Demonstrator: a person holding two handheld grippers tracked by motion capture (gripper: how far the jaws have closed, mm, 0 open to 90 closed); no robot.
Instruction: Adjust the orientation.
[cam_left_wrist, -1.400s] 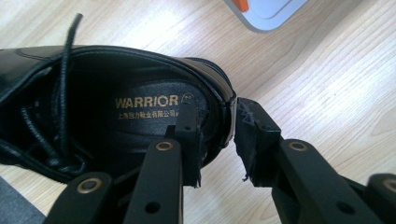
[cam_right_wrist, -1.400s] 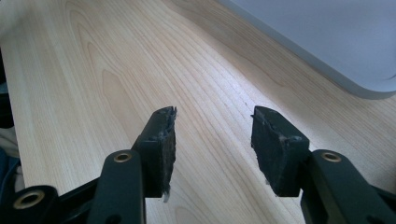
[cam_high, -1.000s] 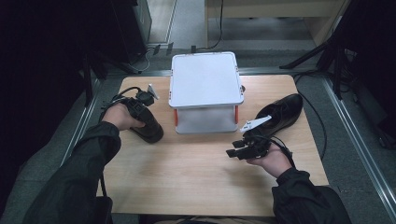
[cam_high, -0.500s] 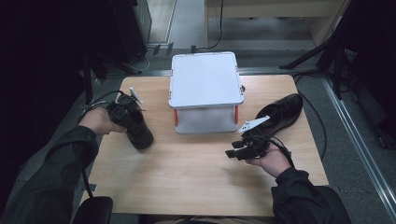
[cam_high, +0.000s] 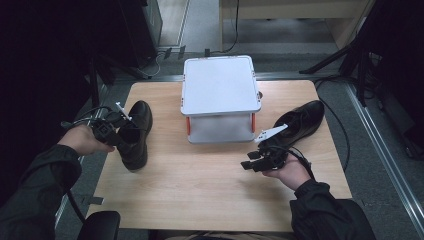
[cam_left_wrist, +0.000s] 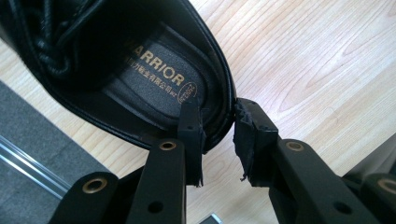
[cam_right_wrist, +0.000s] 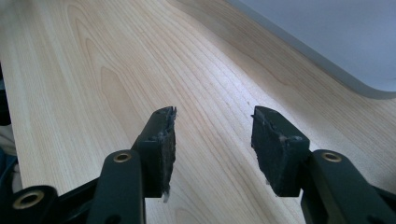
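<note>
The left gripper (cam_high: 116, 131) pinched the heel collar of the black lace-up shoe (cam_high: 135, 134) at the wooden table's (cam_high: 200, 175) left edge; the right gripper (cam_high: 257, 162) hovered open, empty, above the tabletop.

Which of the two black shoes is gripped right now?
The shoe at the table's left edge: the left gripper clamps its heel rim. The other shoe lies untouched at the right.

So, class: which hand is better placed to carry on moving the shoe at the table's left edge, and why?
Left. The left gripper straddles the heel rim of the left shoe, one jaw inside, one outside. The right gripper is open over bare table, holding nothing.
</note>
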